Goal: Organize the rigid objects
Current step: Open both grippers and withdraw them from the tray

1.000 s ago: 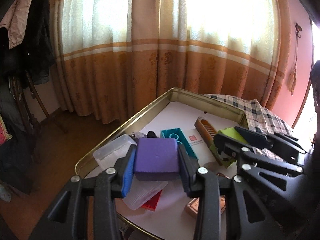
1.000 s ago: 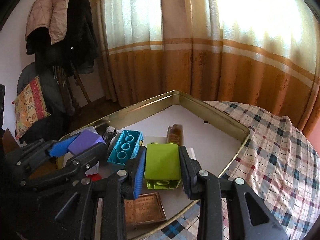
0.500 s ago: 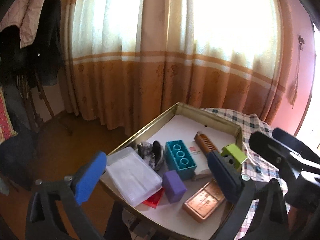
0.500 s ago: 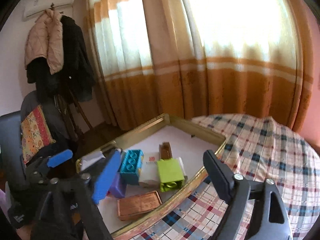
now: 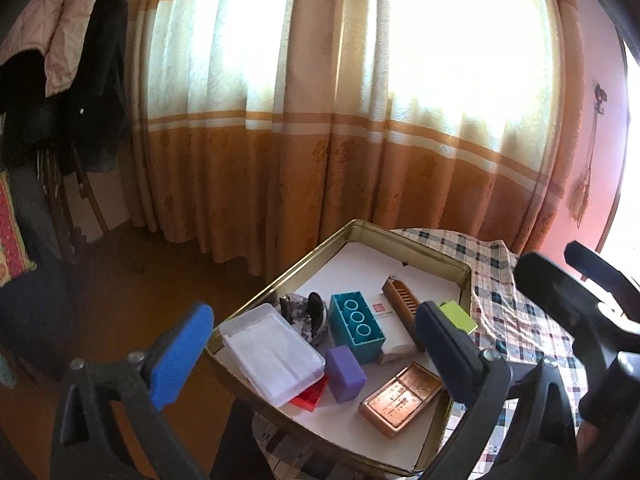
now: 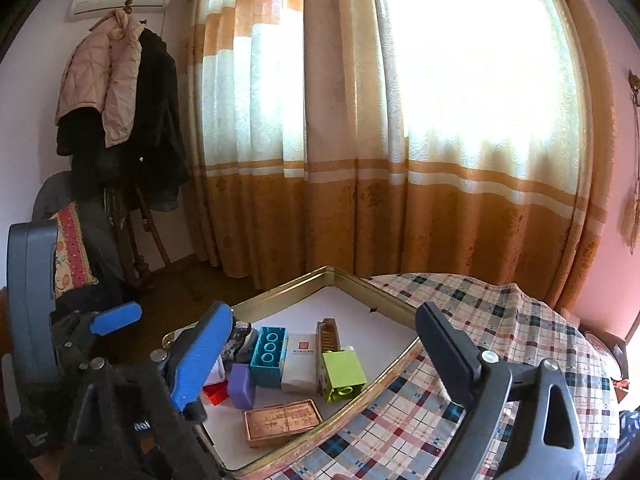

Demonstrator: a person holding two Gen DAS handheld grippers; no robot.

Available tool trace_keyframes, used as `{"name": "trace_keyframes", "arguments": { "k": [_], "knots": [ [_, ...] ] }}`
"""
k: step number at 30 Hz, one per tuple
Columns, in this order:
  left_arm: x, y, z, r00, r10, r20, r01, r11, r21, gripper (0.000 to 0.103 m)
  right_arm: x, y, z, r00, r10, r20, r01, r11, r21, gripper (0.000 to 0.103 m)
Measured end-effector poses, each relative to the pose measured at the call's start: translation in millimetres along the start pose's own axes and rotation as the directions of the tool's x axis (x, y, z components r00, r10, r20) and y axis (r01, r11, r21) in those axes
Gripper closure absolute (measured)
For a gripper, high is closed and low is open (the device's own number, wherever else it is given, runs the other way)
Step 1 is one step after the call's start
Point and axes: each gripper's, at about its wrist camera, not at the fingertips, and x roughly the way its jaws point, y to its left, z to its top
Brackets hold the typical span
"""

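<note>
A gold metal tray (image 5: pixel 298 264) (image 6: pixel 384 298) on a plaid-covered table holds the objects. The purple block (image 5: pixel 345 373) (image 6: pixel 241 385) lies near the tray's front, beside the teal brick (image 5: pixel 357 331) (image 6: pixel 269 356). The lime-green brick (image 6: pixel 343 373) (image 5: pixel 458 315) lies by the tray's right rim. A copper bar (image 5: pixel 401 398) (image 6: pixel 283 421), a white box (image 6: pixel 300 362), a clear plastic case (image 5: pixel 272 354) and a brown comb-like piece (image 5: pixel 401 300) also lie there. My left gripper (image 5: pixel 312 354) and right gripper (image 6: pixel 324 364) are both open, empty, raised above the tray.
A dark stone-like lump (image 5: pixel 306 316) and a red flat piece (image 5: pixel 310 396) lie in the tray. Plaid tablecloth (image 6: pixel 500 340) spreads to the right. Orange curtains (image 6: pixel 360 160) hang behind. A coat rack (image 6: pixel 120 100) and a chair with a cushion (image 6: pixel 72 248) stand left.
A second ago the left gripper was shut on the purple block and the right on the lime-green brick. Both opened, left the pieces in the tray, and pulled back and up.
</note>
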Motion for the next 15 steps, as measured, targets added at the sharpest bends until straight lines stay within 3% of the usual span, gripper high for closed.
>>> {"name": "trace_keyframes", "arguments": {
  "k": [15],
  "knots": [
    [5.1,-0.4,-5.3,0.999,0.038,-0.001,-0.038,0.999,0.02,0.001,4.1,0.9,-6.3,1.0,-0.002,-0.031,0.002,1.0,-0.005,0.008]
  ]
}}
